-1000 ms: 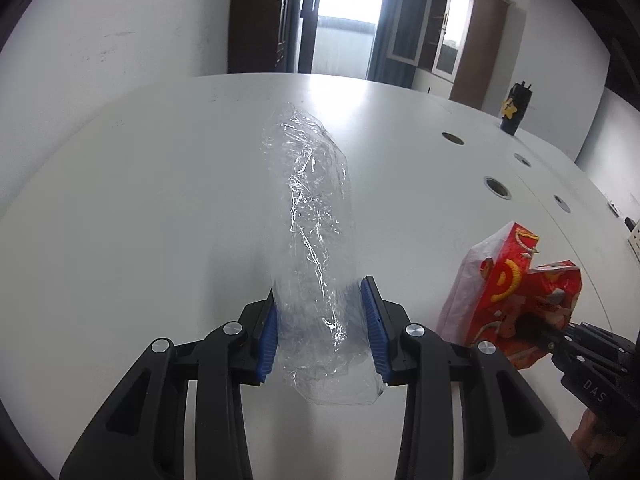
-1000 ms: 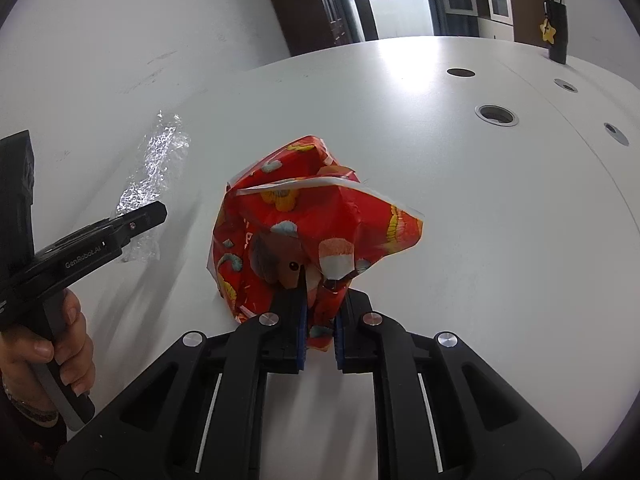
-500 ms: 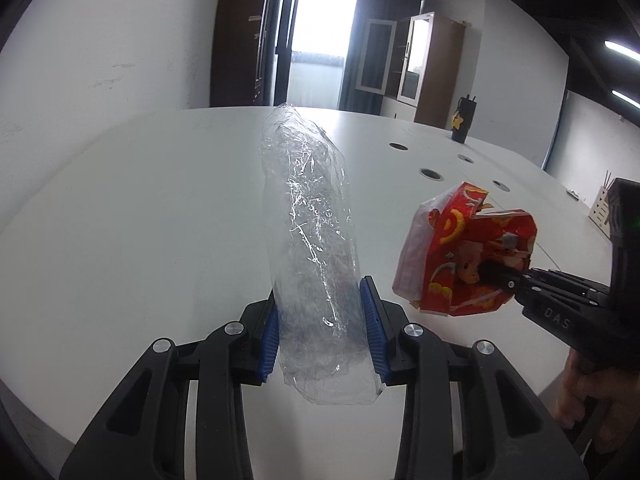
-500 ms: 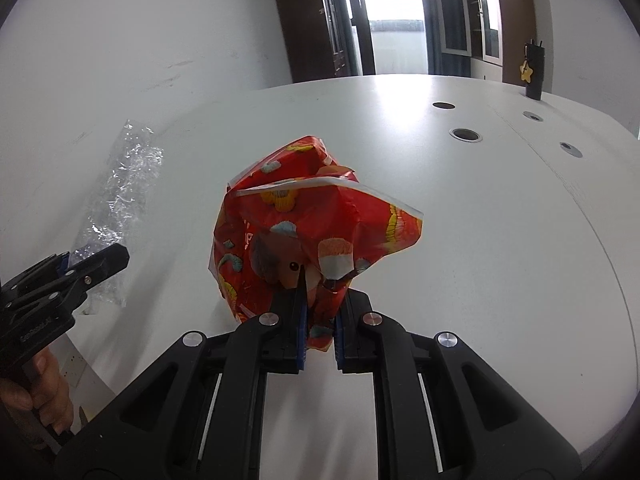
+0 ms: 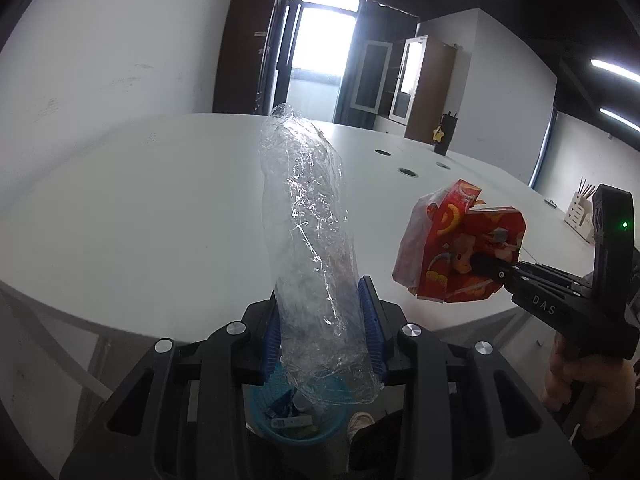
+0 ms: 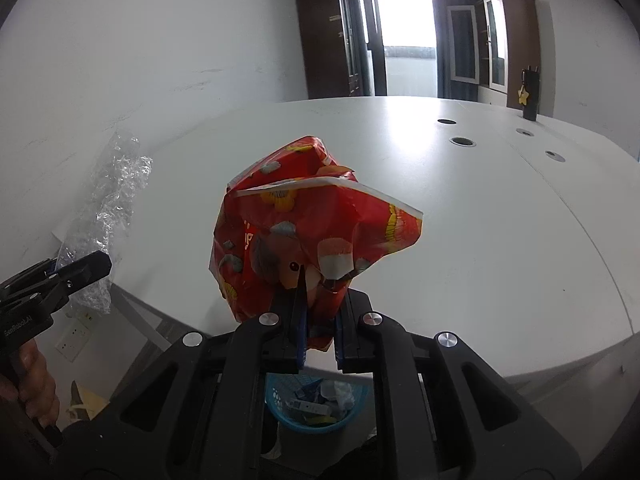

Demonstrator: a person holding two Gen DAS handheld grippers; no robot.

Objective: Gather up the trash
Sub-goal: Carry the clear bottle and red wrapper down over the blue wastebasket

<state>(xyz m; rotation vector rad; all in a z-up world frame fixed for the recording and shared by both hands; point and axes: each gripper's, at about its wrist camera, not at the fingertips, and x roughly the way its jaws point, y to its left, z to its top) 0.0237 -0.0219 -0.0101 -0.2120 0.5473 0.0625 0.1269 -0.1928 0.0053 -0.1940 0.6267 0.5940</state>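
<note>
My left gripper (image 5: 322, 320) is shut on a long crumpled clear plastic wrapper (image 5: 308, 216), which stands up from the blue pads. My right gripper (image 6: 320, 320) is shut on a crumpled red snack bag (image 6: 304, 224). Both are held in the air just off the near edge of the white table (image 5: 140, 208). On the floor below them stands a blue wastebasket (image 6: 280, 412) with scraps inside, also visible as the wastebasket (image 5: 260, 412) under the left gripper. The red bag (image 5: 460, 240) hangs to the wrapper's right. In the right wrist view the wrapper (image 6: 108, 200) is at far left.
The table has round cable holes (image 6: 462, 142) and a dark cup with a yellow star (image 5: 442, 140) at its far side. A pen holder (image 5: 580, 216) stands far right. A shoe (image 5: 360, 424) is beside the basket. A wall socket (image 6: 72, 340) sits low on the left.
Both grippers have drawn back from over the tabletop past its near edge, carrying the wrapper and the red bag. The blue wastebasket has come into view beneath them.
</note>
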